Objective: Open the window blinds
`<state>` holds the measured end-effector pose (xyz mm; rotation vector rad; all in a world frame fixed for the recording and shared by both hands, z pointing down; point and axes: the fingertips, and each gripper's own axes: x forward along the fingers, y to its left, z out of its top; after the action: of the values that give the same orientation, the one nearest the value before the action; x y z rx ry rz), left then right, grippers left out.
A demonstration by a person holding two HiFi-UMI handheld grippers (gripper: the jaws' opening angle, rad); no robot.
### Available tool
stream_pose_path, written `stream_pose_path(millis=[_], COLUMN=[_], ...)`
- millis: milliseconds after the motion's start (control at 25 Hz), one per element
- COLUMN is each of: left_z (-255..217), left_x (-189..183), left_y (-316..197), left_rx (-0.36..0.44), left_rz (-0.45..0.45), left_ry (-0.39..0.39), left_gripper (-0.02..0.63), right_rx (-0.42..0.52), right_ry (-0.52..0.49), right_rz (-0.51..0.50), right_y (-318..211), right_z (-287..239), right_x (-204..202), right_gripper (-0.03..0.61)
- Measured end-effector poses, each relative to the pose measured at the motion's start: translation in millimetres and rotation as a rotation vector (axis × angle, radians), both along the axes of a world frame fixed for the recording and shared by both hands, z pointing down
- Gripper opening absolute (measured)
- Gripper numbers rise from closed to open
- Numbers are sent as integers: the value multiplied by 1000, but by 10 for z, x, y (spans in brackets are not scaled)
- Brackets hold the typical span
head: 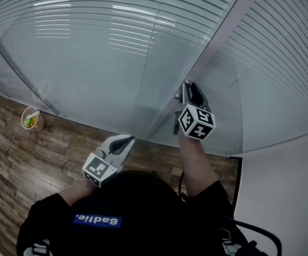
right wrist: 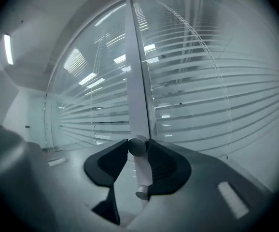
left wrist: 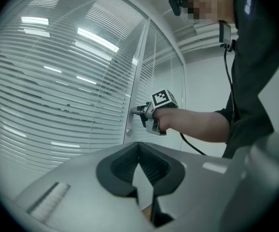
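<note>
Glass panels carry the blinds [head: 90, 41] in the head view; we judge the slats only partly tilted, so more turning is left. Wood-pattern floor [head: 15, 164] runs to the glass, 1 cup [head: 31, 118] standing near it, a white wall [head: 287, 185] at the right. In the left gripper view, the left gripper [left wrist: 139, 146] waits apart from the glass, jaws together, empty. In the right gripper view, the right gripper [right wrist: 138, 150] is clamped on the knob [right wrist: 137, 145] at the frame post [right wrist: 134, 81]; gaps show between slats.
</note>
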<state>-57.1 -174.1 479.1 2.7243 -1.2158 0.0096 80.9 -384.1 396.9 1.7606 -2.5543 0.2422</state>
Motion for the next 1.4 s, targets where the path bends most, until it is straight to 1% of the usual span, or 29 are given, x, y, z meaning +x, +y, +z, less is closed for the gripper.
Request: stream_pose_path(millis=[80,280,360,400,480,600,640,720,800,920,1080,1160,1200,1320,1400], left_z=[-34,-96,-70,-47,-32,-101,-112,-107,-97,-100,-94,-88,-85,-81,-81], left_x=[-2,1,-2,-1,5,35,49,66,74,101,114,108,107,99,94], left_y=[20,29,25,19,16,35,39,44,49,49,56,47,40,59,74], left_rx=[0,3,3,3,4,11,14,15,15,19,21,20,20,17,14], left_rz=[0,2,3,3,5,14,18,23,25,30,33,30,29,29,31], left_ry=[5,15,20,21,22,16,13,10,10,5,3,3,3,7,8], left_gripper=[0,0,0,0,0,0,0,0,0,0,0,0,0,0,0], right_rx=[-5,-2,0,6,32,97,121,181,260,360,441,470,478,490,487], right_ry=[-13,4,33,64,178,448,544,730,888,1076,1325,1409,1430,1454,1435], right_rz=[1,-17,-26,-31,-45,-83,-94,-98,-85,-82,-117,-129,-131,-128,-122], right_y=[25,45,45,44,53,100,109,114,123,127,144,149,146,168,185], right_z=[-39,-109,-75,-46,-9,-12,6,37,3,-87,-33,6,16,16,8], right_x=[-2,-11,-18,-24,-52,-124,-137,-130,-114,-132,-184,-196,-194,-199,-206], right_gripper=[132,137,140,141,149,203,212,205,202,184,158,132,132,130,129])
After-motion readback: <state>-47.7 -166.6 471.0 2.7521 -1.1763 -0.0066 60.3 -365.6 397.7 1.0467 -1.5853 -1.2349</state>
